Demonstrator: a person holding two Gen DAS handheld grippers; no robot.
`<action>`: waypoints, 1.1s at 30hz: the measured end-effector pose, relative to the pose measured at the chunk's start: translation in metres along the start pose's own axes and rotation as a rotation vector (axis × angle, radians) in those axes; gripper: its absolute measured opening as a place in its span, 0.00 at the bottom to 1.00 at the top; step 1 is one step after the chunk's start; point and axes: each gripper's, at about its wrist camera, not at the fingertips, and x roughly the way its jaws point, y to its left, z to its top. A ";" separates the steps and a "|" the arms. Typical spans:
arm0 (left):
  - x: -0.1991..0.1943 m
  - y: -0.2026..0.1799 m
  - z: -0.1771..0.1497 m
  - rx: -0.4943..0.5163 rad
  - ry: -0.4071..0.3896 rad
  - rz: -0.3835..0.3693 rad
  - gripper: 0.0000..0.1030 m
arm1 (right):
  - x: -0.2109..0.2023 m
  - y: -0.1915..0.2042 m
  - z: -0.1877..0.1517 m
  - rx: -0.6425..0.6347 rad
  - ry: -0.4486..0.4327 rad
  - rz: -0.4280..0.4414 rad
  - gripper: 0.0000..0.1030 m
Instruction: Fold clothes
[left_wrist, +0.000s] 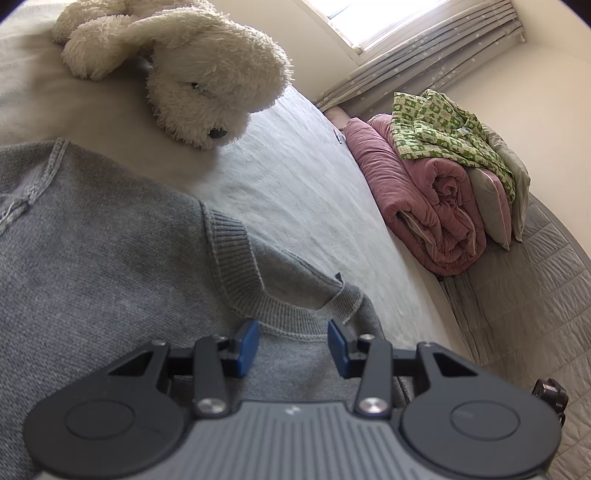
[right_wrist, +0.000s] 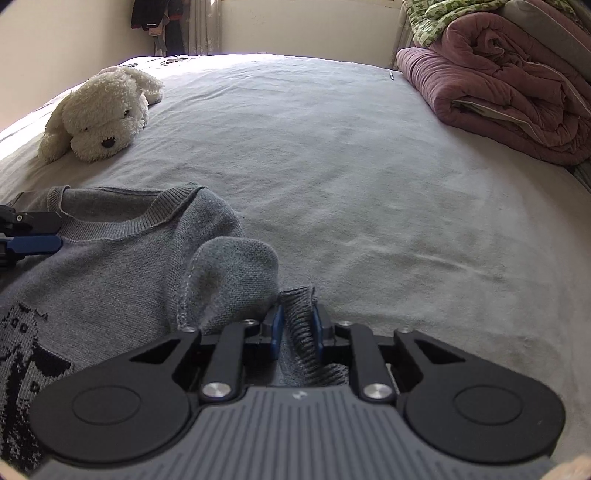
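The workpiece is one grey knit sweater (right_wrist: 122, 266), lying on the bed (right_wrist: 369, 184) at its near edge, front up, with a dark knitted pattern at the lower left of the right wrist view. Its neckline faces the far side of the bed.

Handling: the knit is judged soft, limp and fairly light. It will sag and stretch when lifted and will not hold a crease by itself. The surface looks coarse, so slip between the pads is unlikely. The ribbed bands at collar, cuff and hem are denser and give the firmest hold; seams are the next choice.

Left gripper (left_wrist: 291, 347): released, jaws spread, hovering over the ribbed collar (left_wrist: 236, 254) with nothing between the pads.

Right gripper (right_wrist: 297, 328): clenched on the ribbed cuff (right_wrist: 299, 314) of a sleeve, which bunches up just left of the jaws.

Count, left to right:
- plush dog (right_wrist: 99, 118): one
- sweater: one
- grippers: two
- rolled pink quilt (right_wrist: 498, 92): one
- green patterned cloth (left_wrist: 450, 125) on top of it: one
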 end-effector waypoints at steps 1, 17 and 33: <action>0.000 0.000 0.000 0.001 0.000 0.001 0.41 | -0.001 0.004 0.001 -0.024 -0.004 -0.017 0.04; 0.004 -0.016 -0.008 0.127 -0.009 0.042 0.40 | 0.014 -0.070 -0.009 0.022 -0.084 -0.452 0.04; 0.036 -0.091 -0.026 0.485 0.023 0.224 0.44 | -0.050 -0.159 -0.056 0.502 -0.209 0.084 0.37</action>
